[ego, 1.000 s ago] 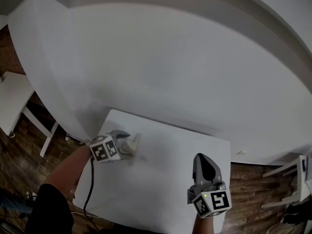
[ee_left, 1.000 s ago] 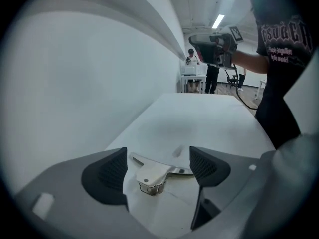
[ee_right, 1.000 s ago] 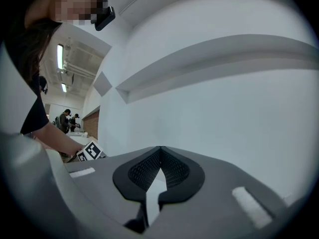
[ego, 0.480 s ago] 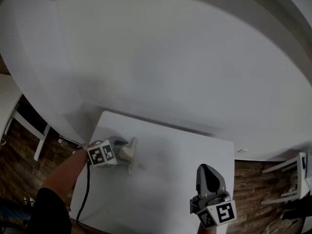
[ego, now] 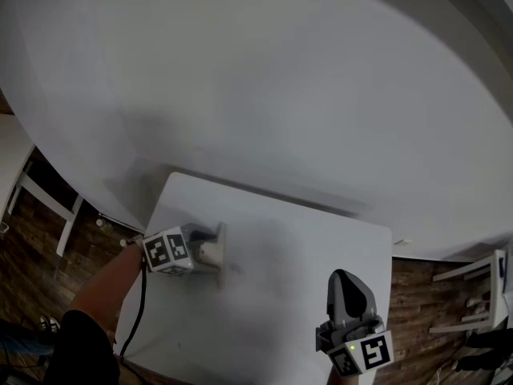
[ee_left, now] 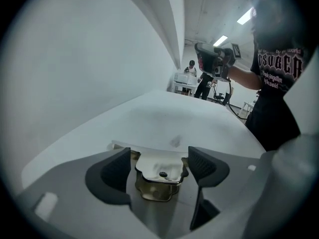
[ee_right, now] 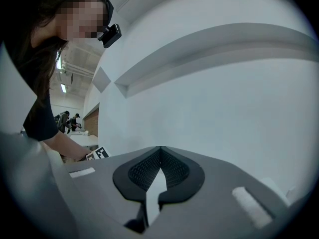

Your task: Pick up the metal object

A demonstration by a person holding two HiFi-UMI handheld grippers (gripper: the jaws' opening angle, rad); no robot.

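1. the left tongs [ego: 206, 245] were clamped on a pale, flat metal bracket [ee_left: 159, 167] with a small hole in it, one pad against each side edge.
2. the metal bracket sat over the left part of the white table [ego: 288, 311]; i could not tell whether it was touching the top or just clear of it.
3. the right tongs [ee_right: 160, 156] were clenched shut on nothing, well apart at the table's near right.
4. the risk looked to be the grip: the hold was only on the thin edges, so a quick lift or a twist of the wrist could let the smooth plate pivot and slide out.
5. if the far lip dragged on the table, that could also lever it loose.
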